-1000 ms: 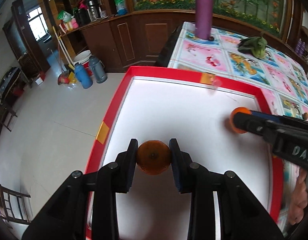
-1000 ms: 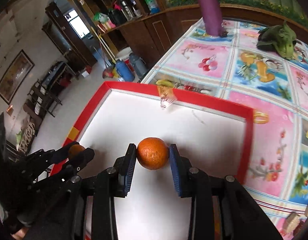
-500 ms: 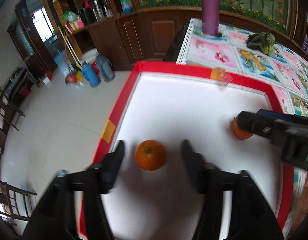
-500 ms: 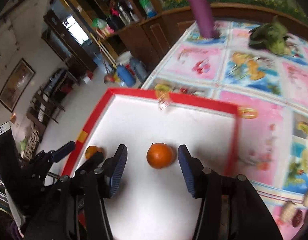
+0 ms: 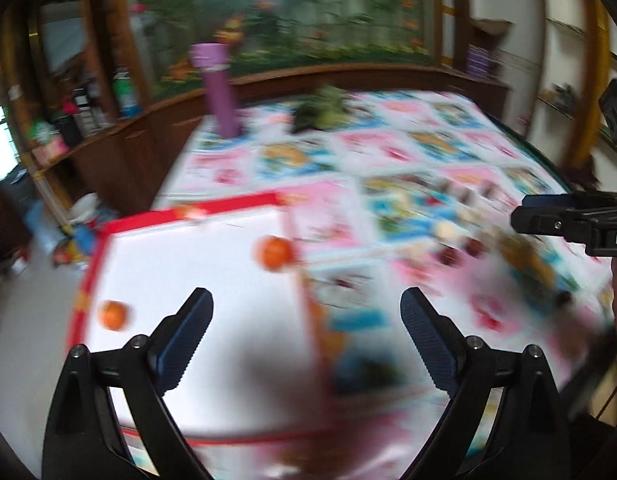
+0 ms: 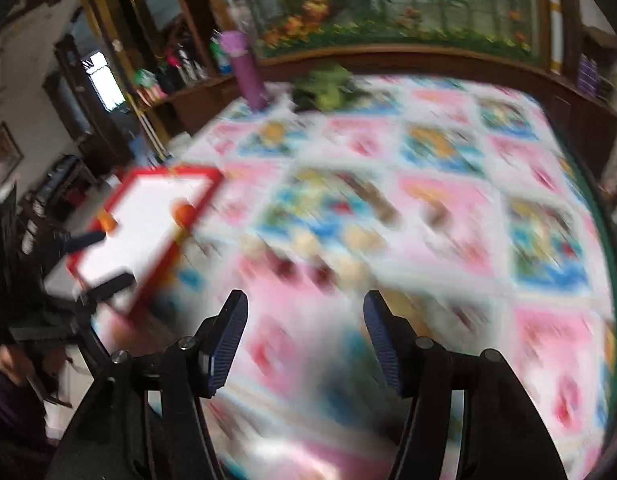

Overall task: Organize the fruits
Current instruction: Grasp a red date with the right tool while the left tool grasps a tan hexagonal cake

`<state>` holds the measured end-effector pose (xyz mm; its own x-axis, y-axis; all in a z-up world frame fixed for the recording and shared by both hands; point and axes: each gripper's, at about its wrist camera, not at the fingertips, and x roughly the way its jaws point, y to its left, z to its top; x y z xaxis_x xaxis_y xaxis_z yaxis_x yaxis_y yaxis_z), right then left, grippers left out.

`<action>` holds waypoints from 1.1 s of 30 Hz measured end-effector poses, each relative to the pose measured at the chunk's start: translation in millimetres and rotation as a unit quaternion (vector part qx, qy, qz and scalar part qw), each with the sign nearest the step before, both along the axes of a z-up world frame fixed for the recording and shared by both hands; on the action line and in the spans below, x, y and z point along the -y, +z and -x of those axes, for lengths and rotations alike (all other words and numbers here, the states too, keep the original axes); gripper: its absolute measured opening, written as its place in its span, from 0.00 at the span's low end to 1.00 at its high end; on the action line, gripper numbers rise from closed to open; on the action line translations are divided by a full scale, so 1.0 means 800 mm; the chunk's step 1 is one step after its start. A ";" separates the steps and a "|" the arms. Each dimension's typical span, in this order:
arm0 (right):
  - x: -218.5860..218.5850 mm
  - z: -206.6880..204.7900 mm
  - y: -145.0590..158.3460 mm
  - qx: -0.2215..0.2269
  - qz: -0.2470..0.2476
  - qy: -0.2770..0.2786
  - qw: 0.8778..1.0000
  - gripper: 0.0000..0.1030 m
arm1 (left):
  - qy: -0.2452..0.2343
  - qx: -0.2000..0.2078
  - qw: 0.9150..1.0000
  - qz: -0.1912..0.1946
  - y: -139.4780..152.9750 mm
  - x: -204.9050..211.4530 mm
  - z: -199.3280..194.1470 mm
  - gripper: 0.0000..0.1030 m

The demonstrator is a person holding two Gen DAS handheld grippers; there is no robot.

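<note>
Both views are heavily smeared. In the left wrist view, the left gripper (image 5: 306, 320) is seen at the bottom of the frame with its jaws spread wide; they have just been opening, and nothing is held between them. Beneath them lie the white floor of a red-edged tray (image 5: 224, 204) and the patterned tablecloth (image 5: 420, 152). Two oranges rest on the tray: one orange (image 5: 274, 253) at the centre of the frame beside the tray's right edge, the other orange (image 5: 114, 315) at lower left beside the tray's left edge, both clear of the pads. Part of the right gripper's body juts in from the right edge of that frame.

In the right wrist view, the right gripper (image 6: 306, 336) is seen at bottom centre, its jaws parted about halfway and just opened further, empty, over the tablecloth. The tray with both oranges appears at middle left. A purple bottle (image 6: 246, 76) stands upright at upper left, with leafy greens (image 6: 328, 88) just right of it.
</note>
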<state>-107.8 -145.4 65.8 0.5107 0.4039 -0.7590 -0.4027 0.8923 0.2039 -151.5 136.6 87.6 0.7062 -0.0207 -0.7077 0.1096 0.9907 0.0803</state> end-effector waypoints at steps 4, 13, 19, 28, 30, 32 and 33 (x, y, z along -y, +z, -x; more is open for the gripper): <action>0.043 0.033 -0.028 -0.004 0.031 -0.017 0.999 0.58 | -0.043 -0.028 0.999 0.011 -0.020 0.056 -0.002 0.92; 0.058 0.031 -0.065 -0.012 0.028 -0.001 1.000 0.55 | -0.043 -0.076 0.996 -0.016 -0.056 0.112 -0.034 0.92; 0.036 0.026 -0.074 0.005 0.069 0.013 0.998 0.15 | -0.013 -0.078 0.997 -0.027 -0.056 0.102 -0.057 0.92; 0.041 0.003 -0.075 -0.009 0.036 0.000 0.999 0.15 | 0.006 -0.089 0.995 -0.045 -0.069 0.096 -0.104 0.92; 0.038 -0.001 -0.075 -0.011 0.032 0.002 0.999 0.15 | 0.009 -0.099 0.994 -0.050 -0.077 0.098 -0.117 0.90; 0.036 -0.004 -0.075 -0.013 0.029 0.002 0.999 0.15 | 0.009 -0.107 0.993 -0.048 -0.083 0.099 -0.128 0.89; 0.036 -0.005 -0.075 -0.014 0.028 0.003 1.000 0.15 | 0.007 -0.110 0.993 -0.046 -0.086 0.101 -0.133 0.89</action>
<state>-103.8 -174.1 6.0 0.4873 0.3634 -0.7940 -0.4027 0.9003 0.1648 -45.3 56.0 19.0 0.5336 0.0607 -0.8436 0.1208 0.9817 0.1471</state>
